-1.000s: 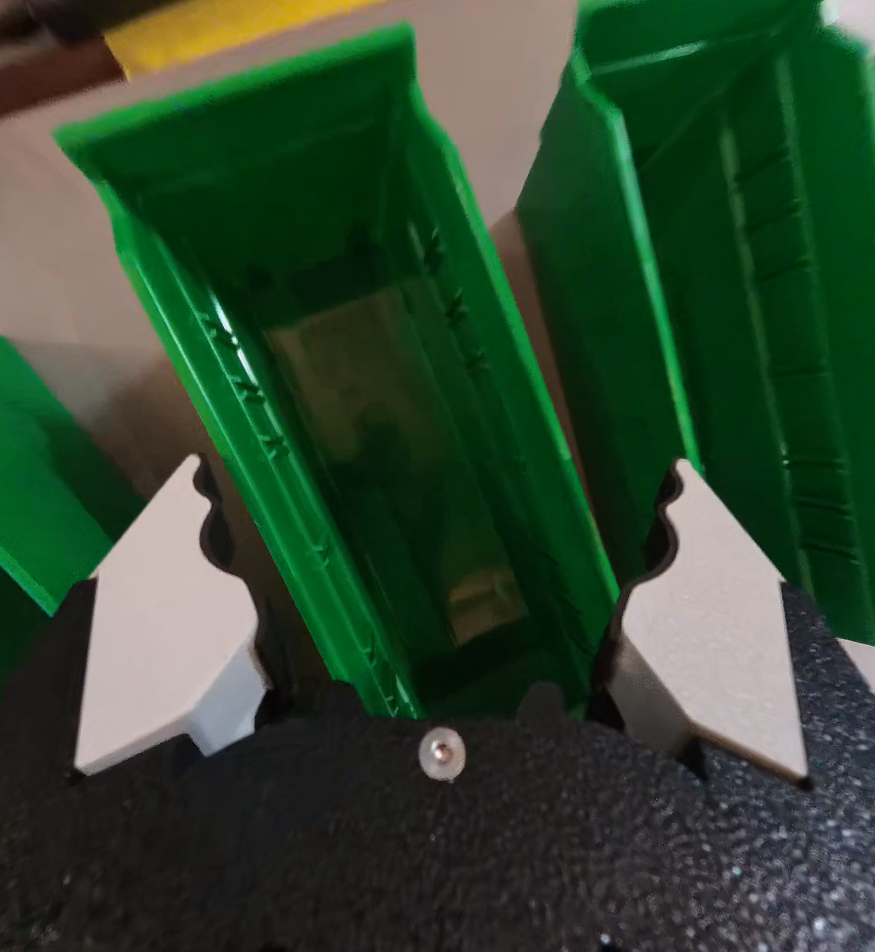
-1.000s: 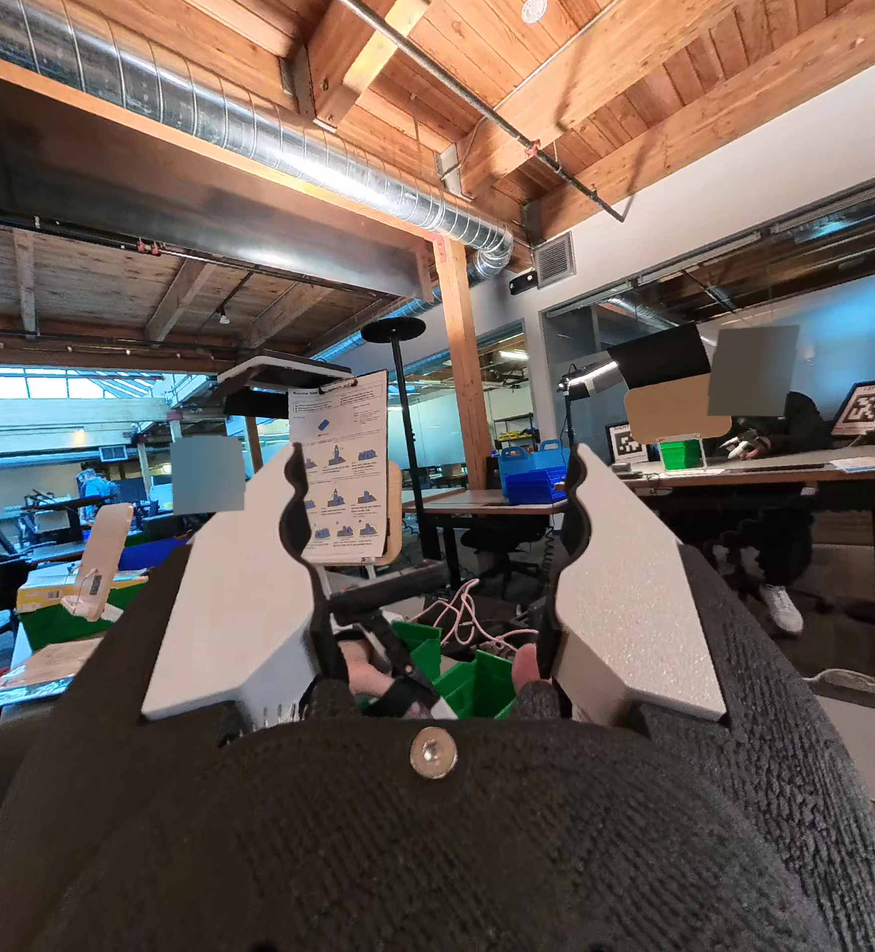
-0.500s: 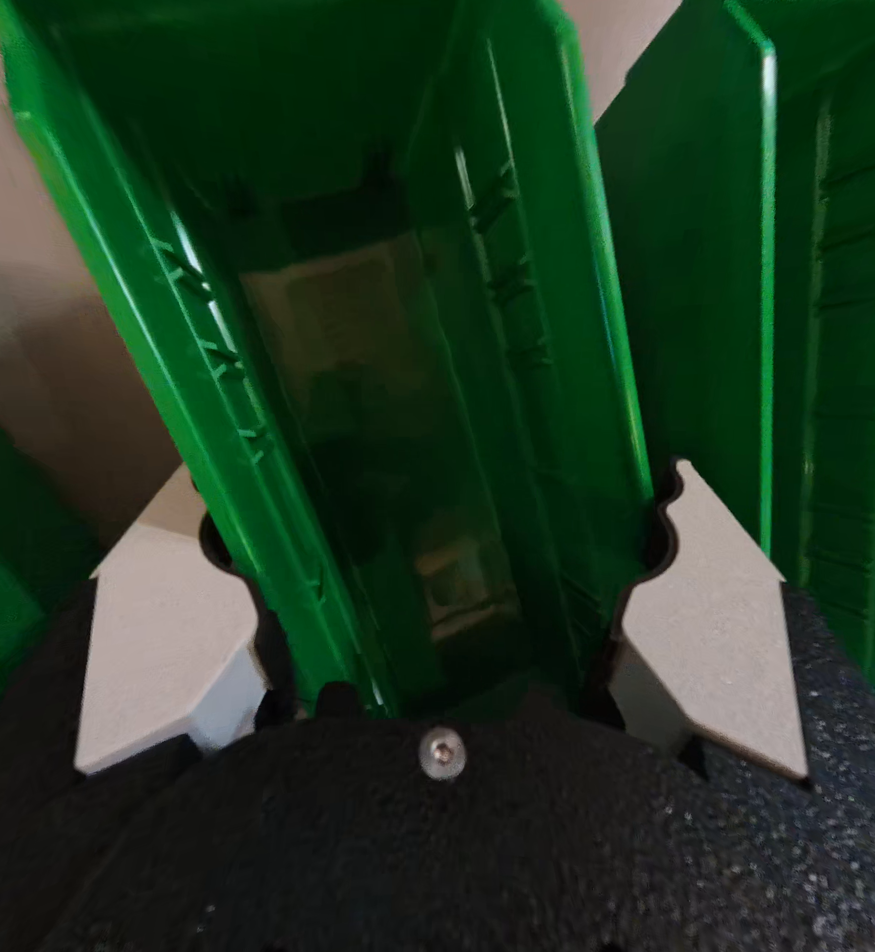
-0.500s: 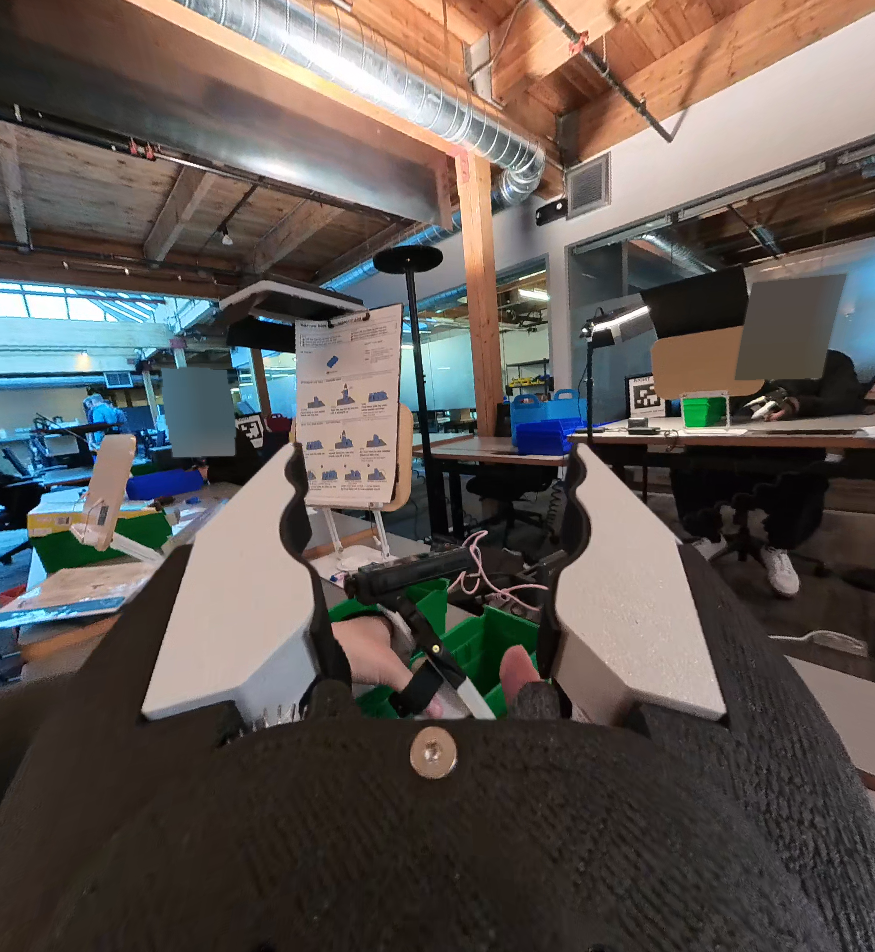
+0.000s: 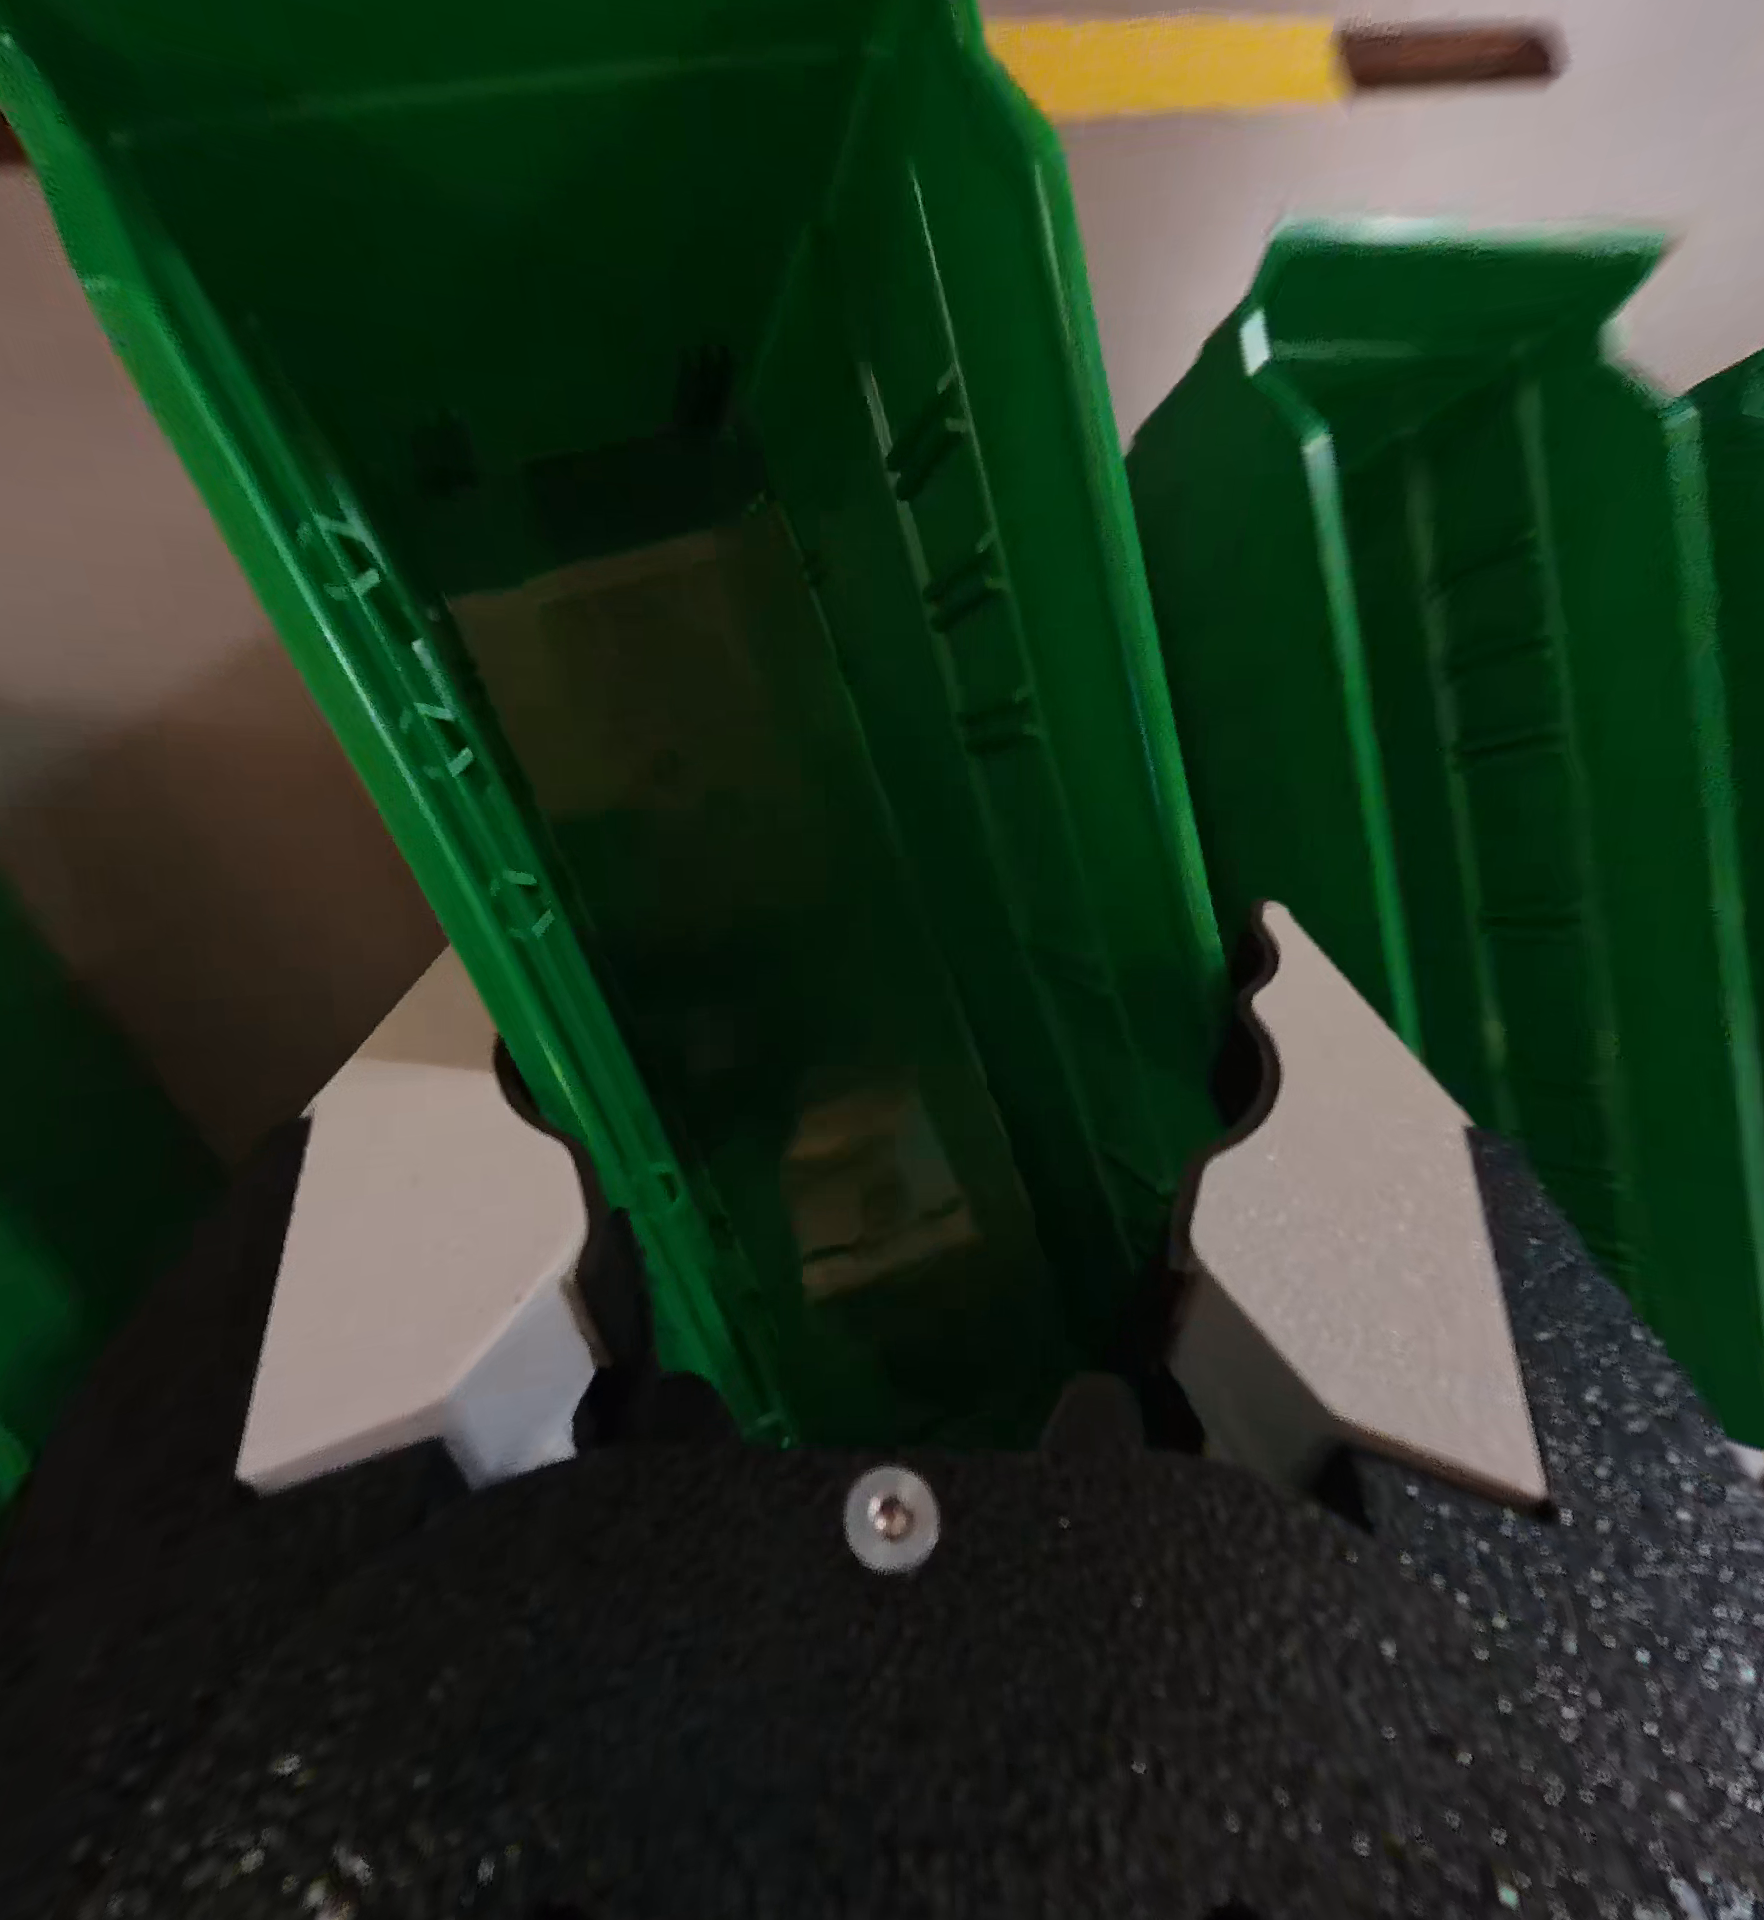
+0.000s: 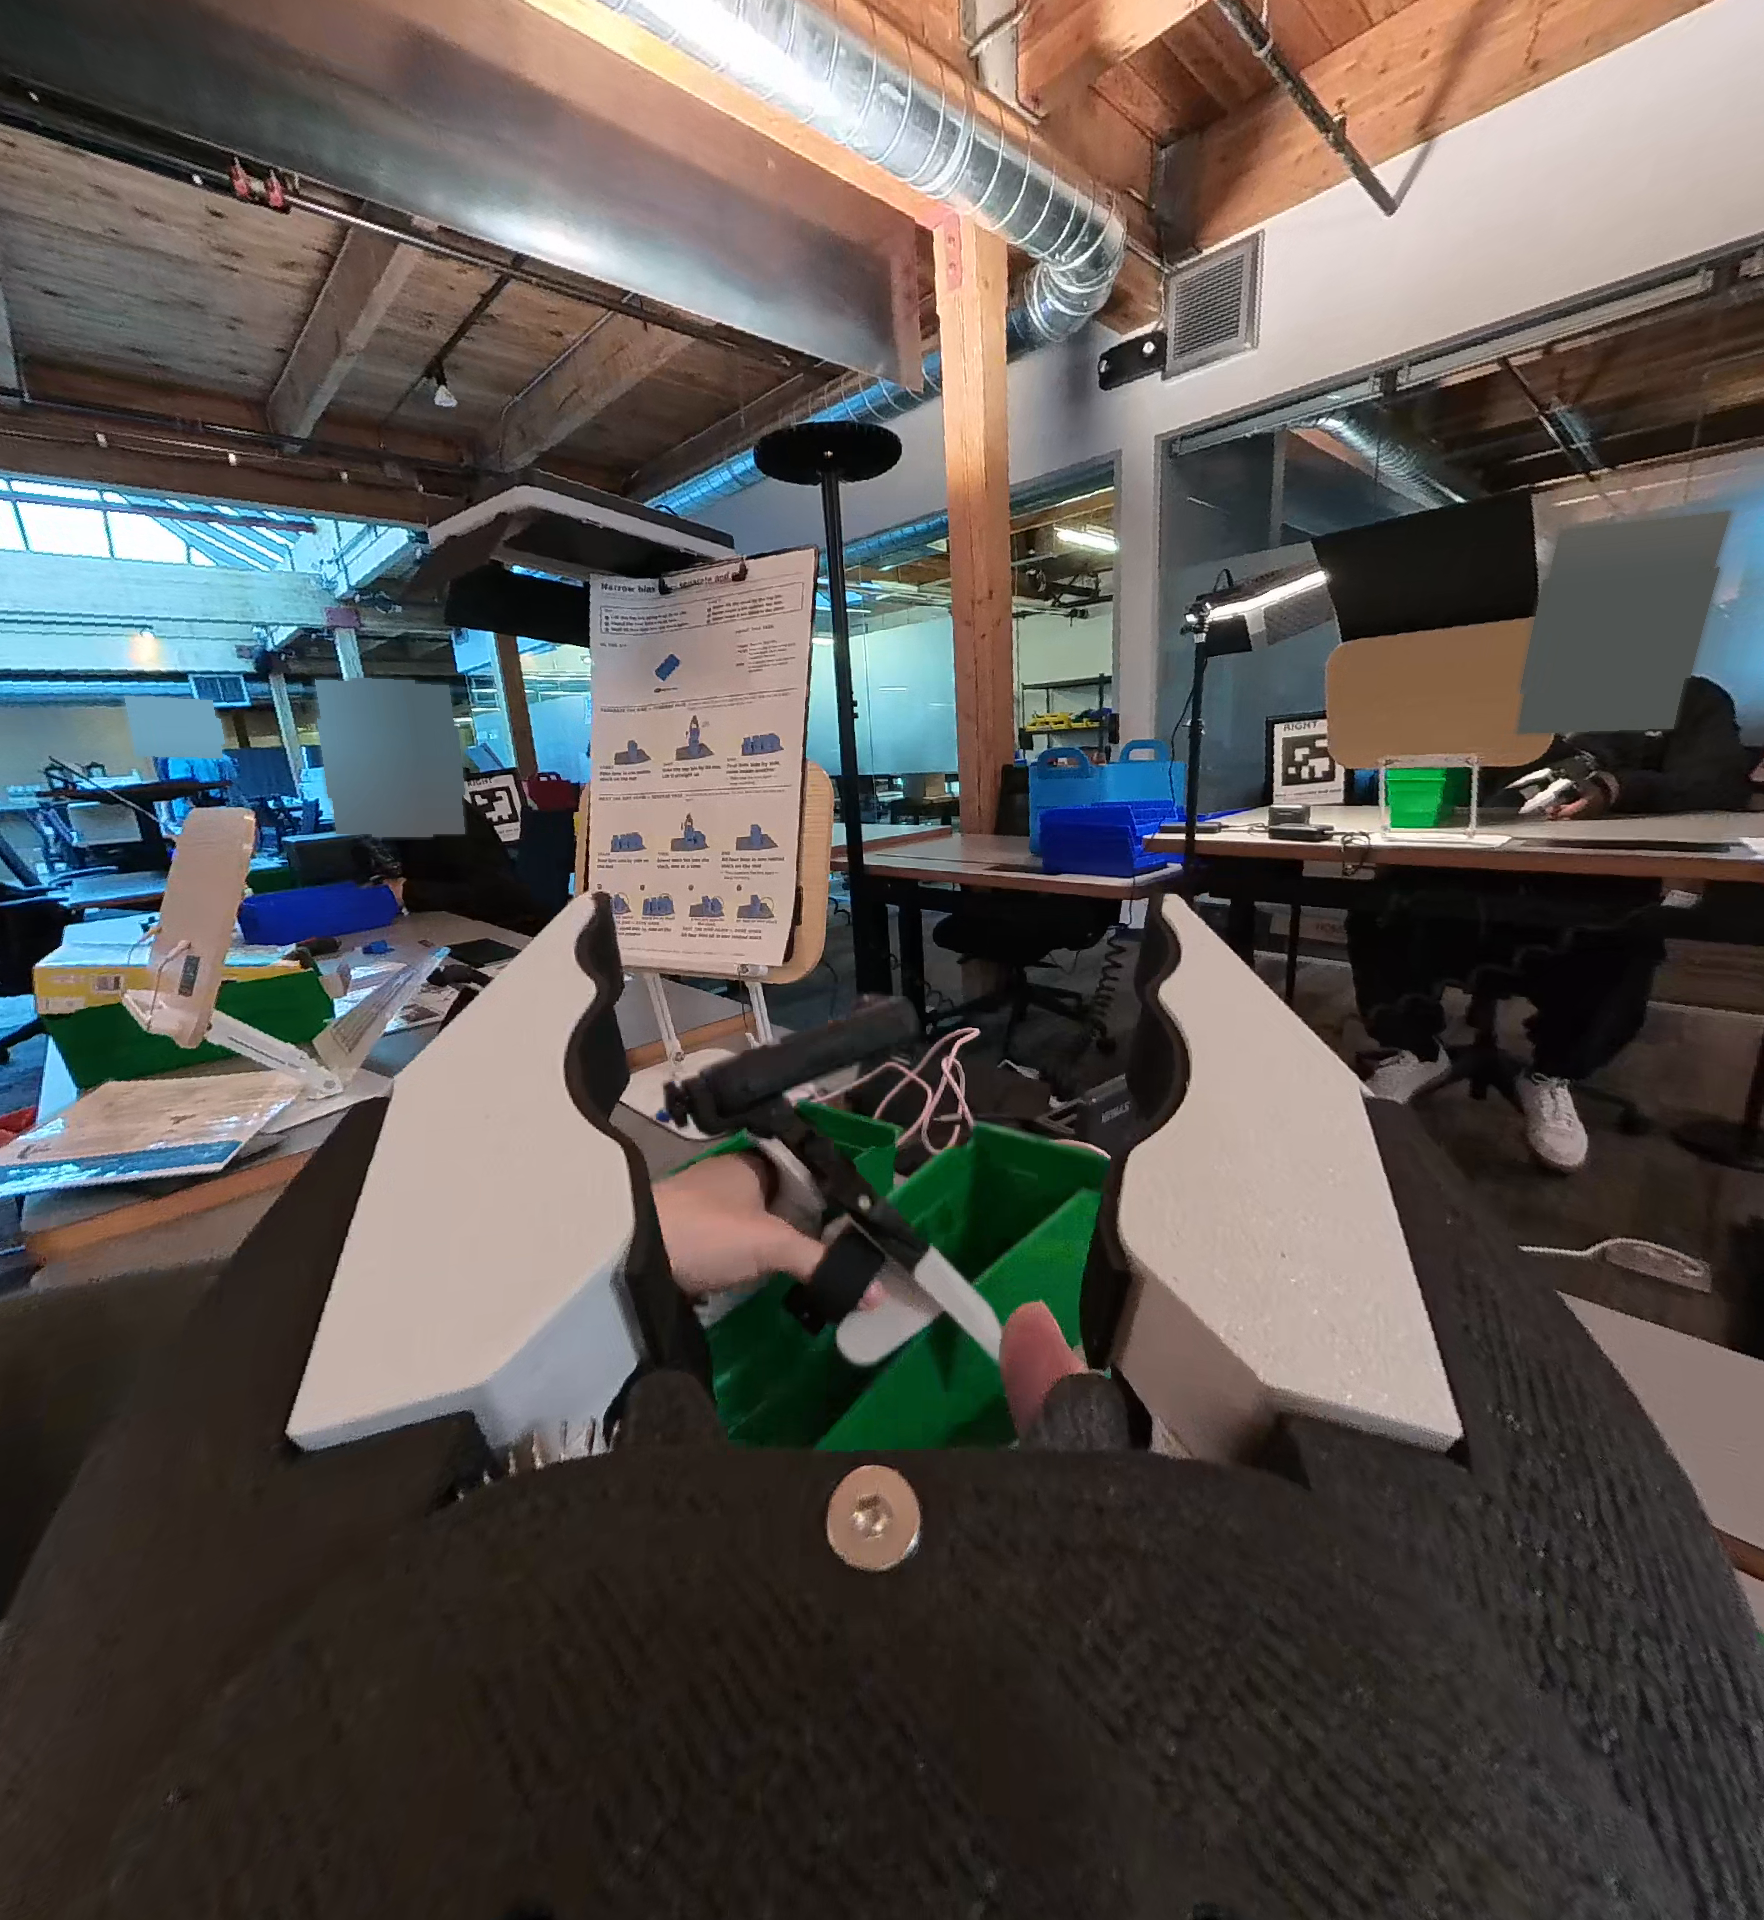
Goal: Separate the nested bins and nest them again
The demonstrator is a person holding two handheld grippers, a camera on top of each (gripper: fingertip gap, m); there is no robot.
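Left wrist view brightness: dim and close; the green bin [image 5: 753, 727] fills the frame, its inner walls dark.
Left wrist view glare: pale reflections sit on the bin's glossy floor; thin highlights run along its rim.
Left wrist view blur: soft throughout; the second bin [image 5: 1480, 675] at right smears along its edges.
Left wrist view shadow: a soft shadow darkens the pale surface [image 5: 130, 520] at left.
Right wrist view brightness: bright, evenly daylit.
Right wrist view light sources: skylight windows [image 6: 78, 530] at far left, blown out; a lamp [image 6: 1242, 603] glows at right.
Right wrist view glare: a white streak on the ceiling duct [image 6: 857, 104].
Right wrist view distortion: wide-angle; beams bow toward the edges.
Right wrist view focus: sharp overall.
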